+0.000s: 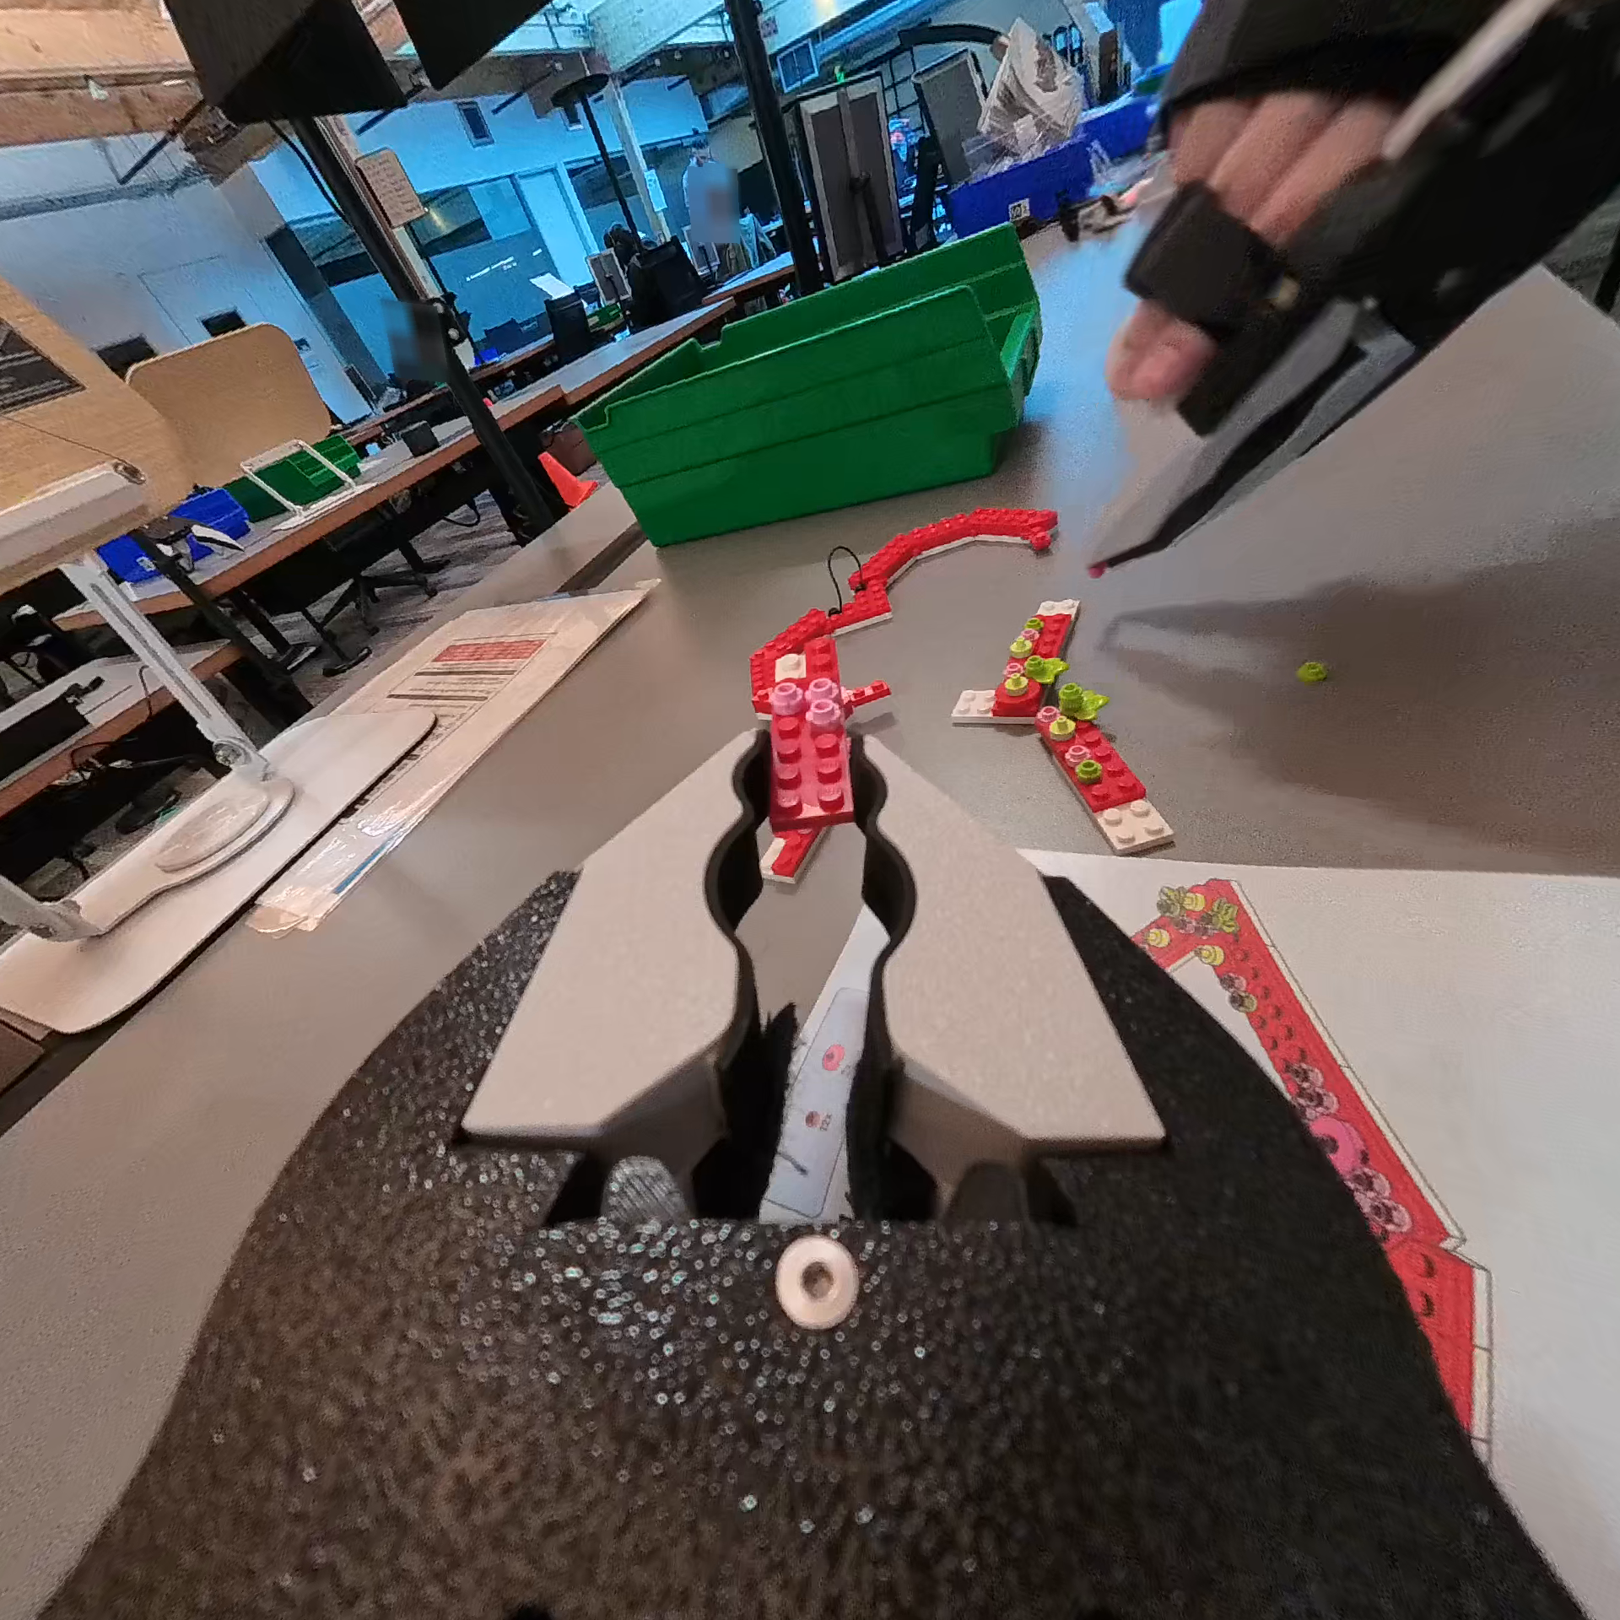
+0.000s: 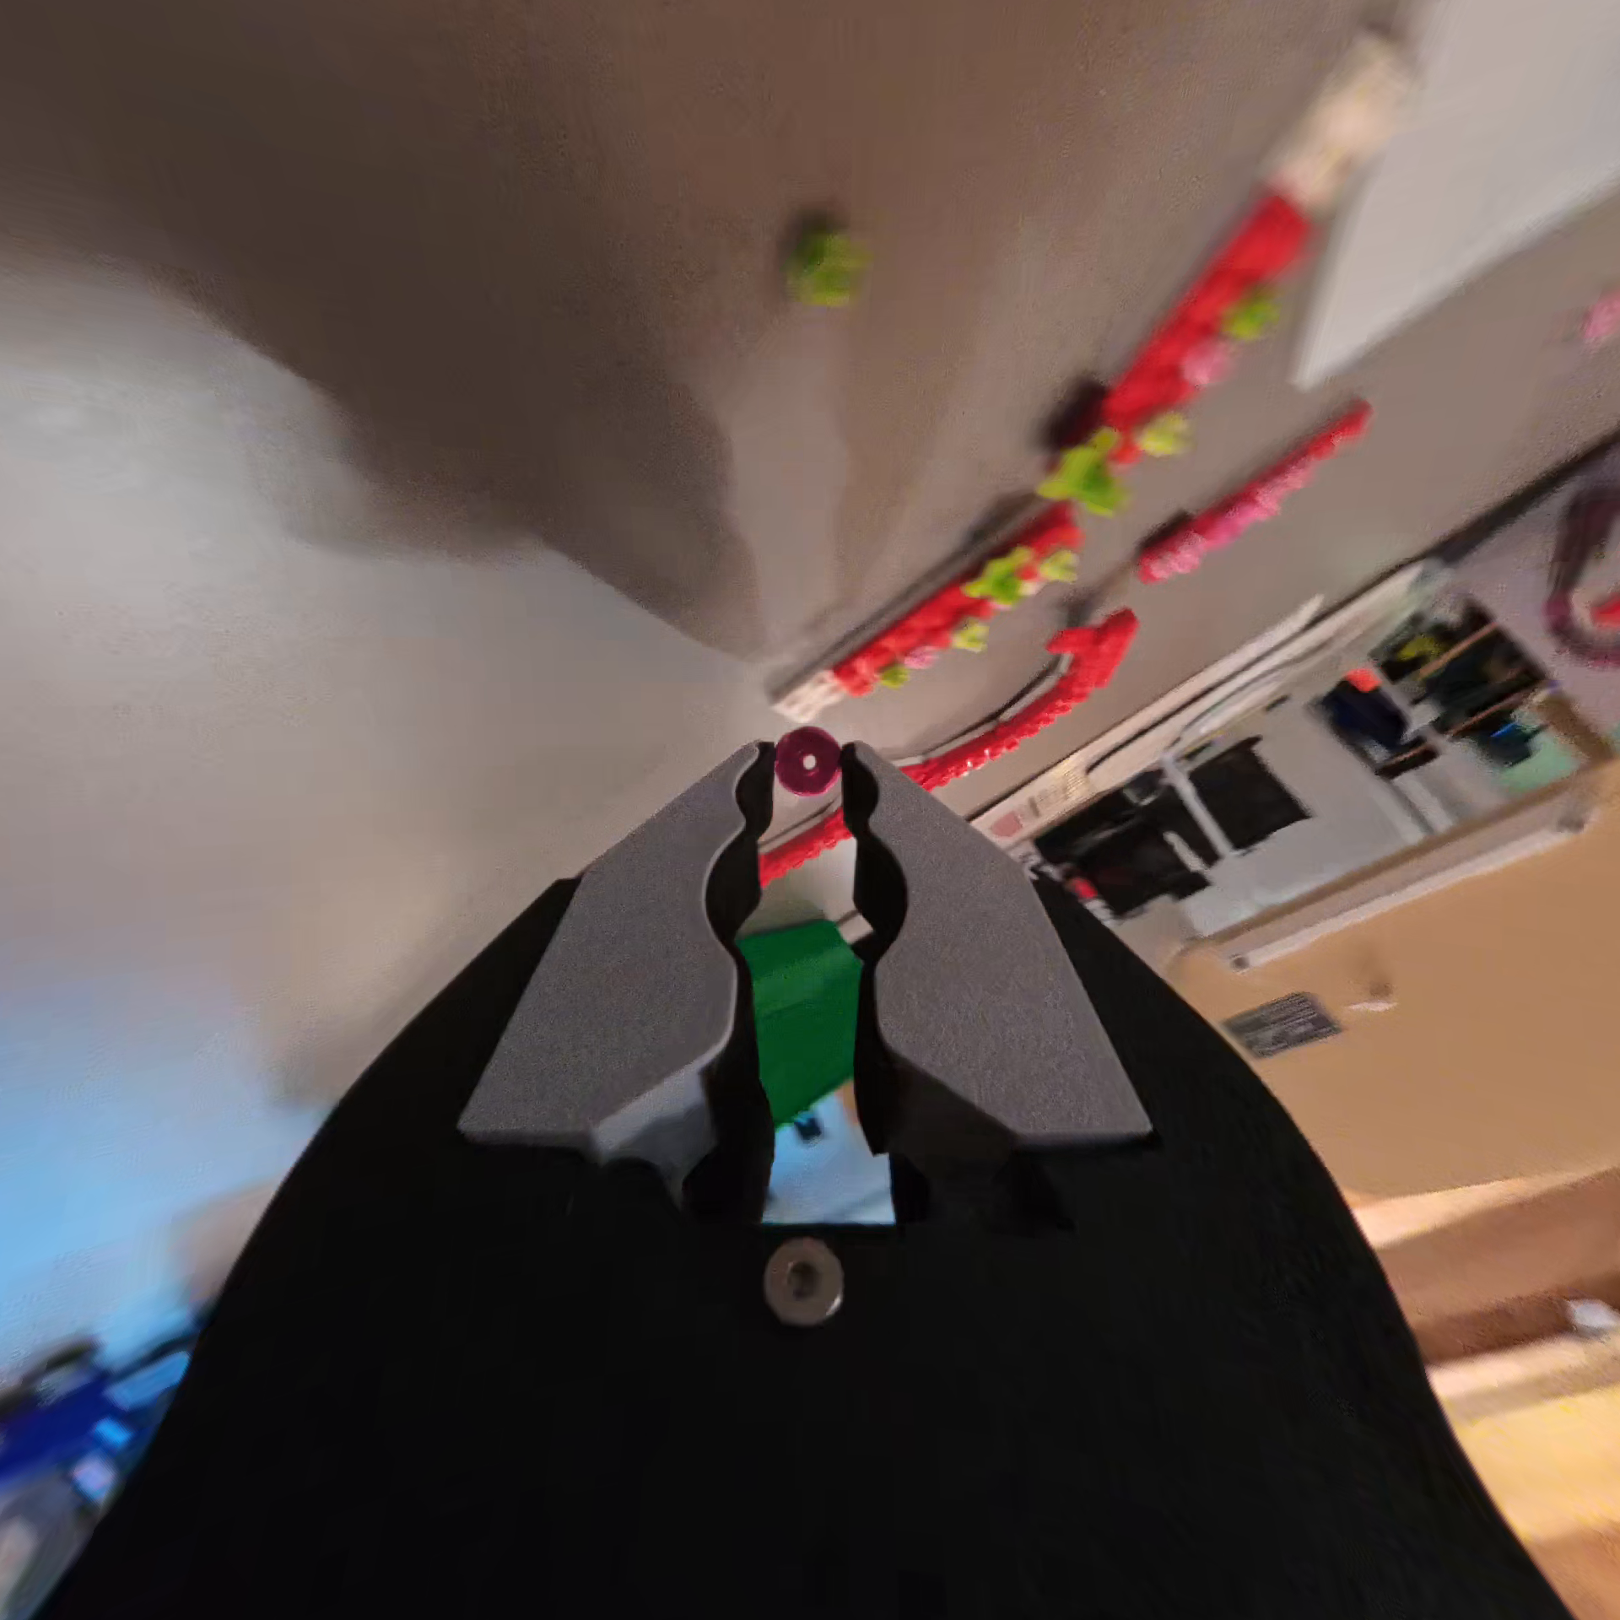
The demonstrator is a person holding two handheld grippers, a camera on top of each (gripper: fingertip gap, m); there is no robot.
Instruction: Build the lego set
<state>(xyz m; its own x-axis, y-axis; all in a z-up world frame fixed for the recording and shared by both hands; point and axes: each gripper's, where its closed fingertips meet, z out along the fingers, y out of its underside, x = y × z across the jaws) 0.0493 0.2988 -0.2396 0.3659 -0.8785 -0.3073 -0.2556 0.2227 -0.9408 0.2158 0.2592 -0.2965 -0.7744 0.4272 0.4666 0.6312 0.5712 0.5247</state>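
The left gripper [image 1: 811, 771], at frame centre in the left wrist view, was clenched on a red brick strip [image 1: 811, 767] carrying pink round studs; the strip ran on as a curved red chain [image 1: 951, 536] toward upper centre. The right gripper [image 2: 802, 761] was clamped on a small dark pink round stud [image 2: 805, 761] at its tips; in the left wrist view it hung at upper right, above the table [image 1: 1403, 543], held by a hand [image 1: 1227, 202]. A second red and white strip with green pieces [image 1: 1065, 723] lay right of centre. A loose green piece [image 1: 1311, 672] lay farther right. Stacked green bins [image 1: 815, 412] stood at upper centre; their contents could not be seen. A printed instruction sheet [image 1: 1403, 1052] lay at lower right.
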